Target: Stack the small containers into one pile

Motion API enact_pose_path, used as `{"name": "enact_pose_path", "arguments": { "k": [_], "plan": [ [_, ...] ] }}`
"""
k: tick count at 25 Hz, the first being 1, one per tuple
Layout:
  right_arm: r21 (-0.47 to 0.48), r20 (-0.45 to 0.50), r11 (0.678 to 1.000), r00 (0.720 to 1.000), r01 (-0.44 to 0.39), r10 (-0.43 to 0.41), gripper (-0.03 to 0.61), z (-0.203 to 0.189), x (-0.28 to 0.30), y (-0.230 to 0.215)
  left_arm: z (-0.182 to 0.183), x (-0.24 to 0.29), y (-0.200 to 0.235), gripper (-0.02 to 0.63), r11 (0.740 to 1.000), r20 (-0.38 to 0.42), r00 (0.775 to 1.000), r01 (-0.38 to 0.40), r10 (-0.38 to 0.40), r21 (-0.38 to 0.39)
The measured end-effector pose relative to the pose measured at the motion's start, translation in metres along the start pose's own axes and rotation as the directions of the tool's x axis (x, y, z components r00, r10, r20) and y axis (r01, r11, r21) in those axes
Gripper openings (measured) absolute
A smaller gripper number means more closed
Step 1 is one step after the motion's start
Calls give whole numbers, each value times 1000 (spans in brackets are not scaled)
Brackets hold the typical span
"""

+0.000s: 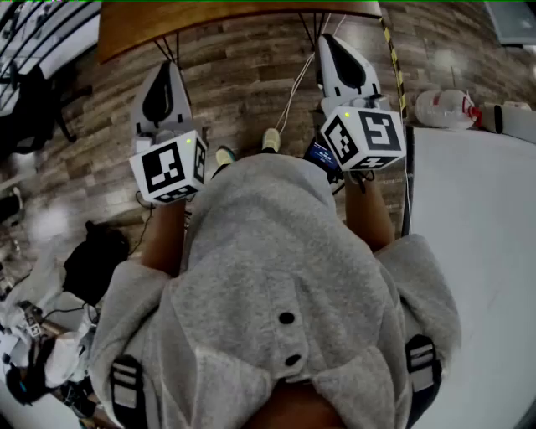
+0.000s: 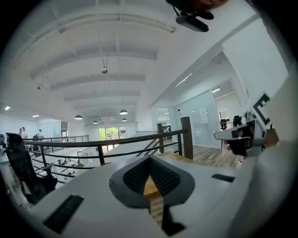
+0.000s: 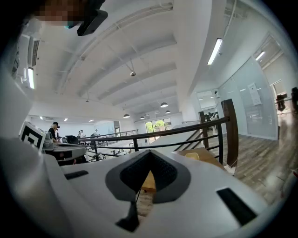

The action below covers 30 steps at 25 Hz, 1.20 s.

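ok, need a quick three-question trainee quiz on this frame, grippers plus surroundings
1. True or false: the left gripper and the right gripper both have their fingers closed with nothing between them.
2. What stands ahead of the grippers in the head view? A) a wooden table B) a fridge C) a sink
3. Which gripper is nearer the white table?

Key: 1 true; 2 A; 3 the right gripper.
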State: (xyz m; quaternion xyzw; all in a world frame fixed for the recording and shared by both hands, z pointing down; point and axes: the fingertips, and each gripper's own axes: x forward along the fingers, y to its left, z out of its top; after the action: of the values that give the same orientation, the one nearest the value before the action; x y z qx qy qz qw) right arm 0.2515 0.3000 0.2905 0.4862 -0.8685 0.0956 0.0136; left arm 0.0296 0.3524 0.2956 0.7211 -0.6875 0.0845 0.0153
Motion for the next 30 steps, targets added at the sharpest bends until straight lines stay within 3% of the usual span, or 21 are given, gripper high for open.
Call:
{"name": "enact_pose_path", "arguments": {
  "k": [14,18,30],
  "plan": [
    [23,-3,994,994,-110,111,9,-1,22,-15,5,21,-11,11,999,-4,999,-48,48,-4],
    [23,-3,991,992,-129,129,9,-2,23,-5,6,15,-5,11,998,0,998,-55,55,-28],
    [36,12,988,989,-151,150,9,-3,45,6,16,33,4,11,999,53,998,-37,36,14]
  ]
}}
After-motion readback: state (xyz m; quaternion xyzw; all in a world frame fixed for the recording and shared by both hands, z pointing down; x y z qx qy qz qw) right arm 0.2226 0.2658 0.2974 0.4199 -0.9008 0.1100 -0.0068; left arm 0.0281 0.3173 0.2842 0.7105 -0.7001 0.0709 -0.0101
